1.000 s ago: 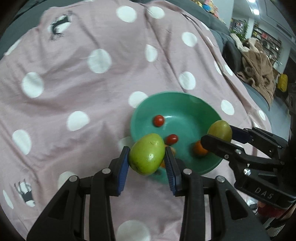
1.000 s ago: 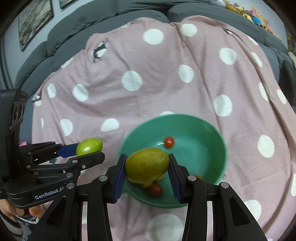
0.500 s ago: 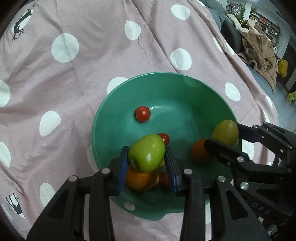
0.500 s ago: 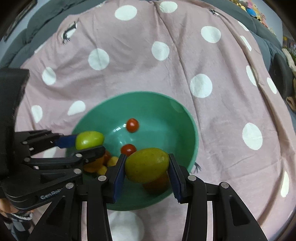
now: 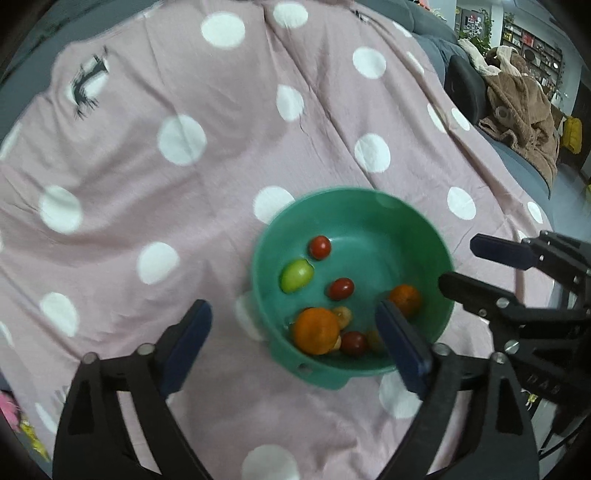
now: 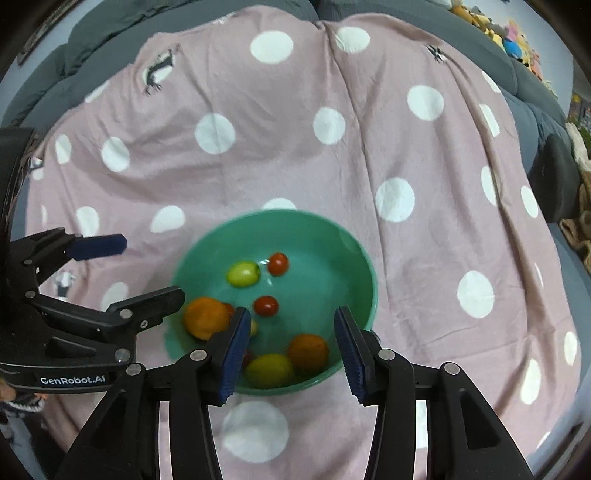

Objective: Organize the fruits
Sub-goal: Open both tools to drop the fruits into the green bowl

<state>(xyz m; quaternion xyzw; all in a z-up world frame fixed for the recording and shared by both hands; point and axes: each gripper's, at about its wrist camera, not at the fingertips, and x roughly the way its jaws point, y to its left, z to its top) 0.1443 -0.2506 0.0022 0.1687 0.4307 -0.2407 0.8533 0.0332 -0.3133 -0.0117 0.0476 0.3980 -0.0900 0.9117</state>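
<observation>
A pink cloth with white dots (image 5: 229, 155) is being seen spread over a grey sofa (image 6: 110, 26). A green bowl (image 5: 373, 206) is being carried by the cloth near its front edge, about midway across.

The left gripper (image 5: 293, 336) is being held above the bowl's near left rim; its jaws have just been opening and are now being kept wide, with nothing between the blue pads (image 5: 192, 332). The right gripper (image 6: 291, 332) is being held over the bowl's near rim; its jaws have just been opening a little and are being kept moderately apart, with no fruit pressed between them.

Inside the bowl, a large orange (image 5: 317, 331) is being seen against the near left wall, and a smaller orange (image 5: 405, 300) toward the near right wall. A yellow-green fruit (image 6: 269, 370) is being shown at the near wall, just beside the smaller orange. A green fruit (image 5: 296, 275) is being seen on the bowl's floor toward the far left side. Red cherry tomatoes are being seen scattered: one (image 5: 320, 247) just beyond the green fruit, one (image 5: 341, 288) near the middle, one (image 5: 353, 343) beside the large orange.
</observation>
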